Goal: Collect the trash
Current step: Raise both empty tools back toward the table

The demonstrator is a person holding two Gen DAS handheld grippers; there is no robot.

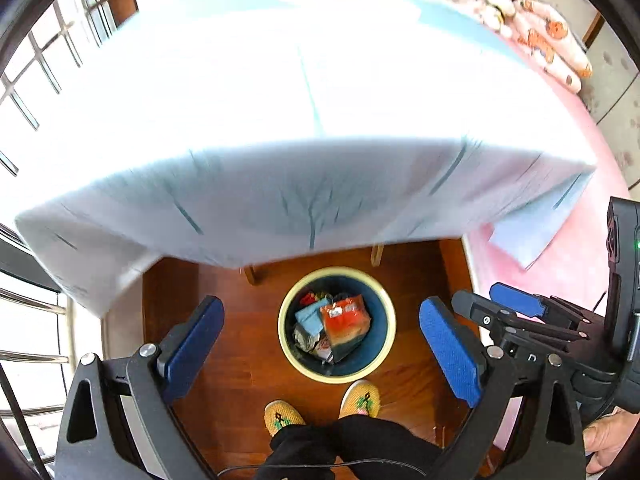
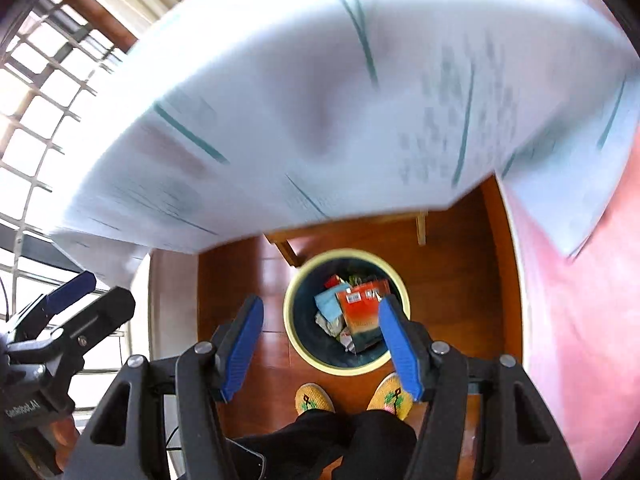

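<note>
The left gripper [image 1: 320,344] is spread wide and holds nothing. The right gripper [image 2: 320,348] is also spread and empty. Between their fingers, on the wooden floor [image 1: 248,340], stands a round bin [image 1: 288,344] with a pale rim. Inside lie a red packet [image 1: 346,318], a light blue wrapper [image 1: 310,318] and crumpled silver foil [image 1: 306,340]. At 12 o'clock hangs a white cloth [image 1: 300,100] over the surface. At 6 o'clock are two yellow slippers [image 1: 282,418].

I read only "GenRobot.AI" on the left claw's [image 2: 70,294] body; the packet's [image 2: 362,314] print blurs.
</note>
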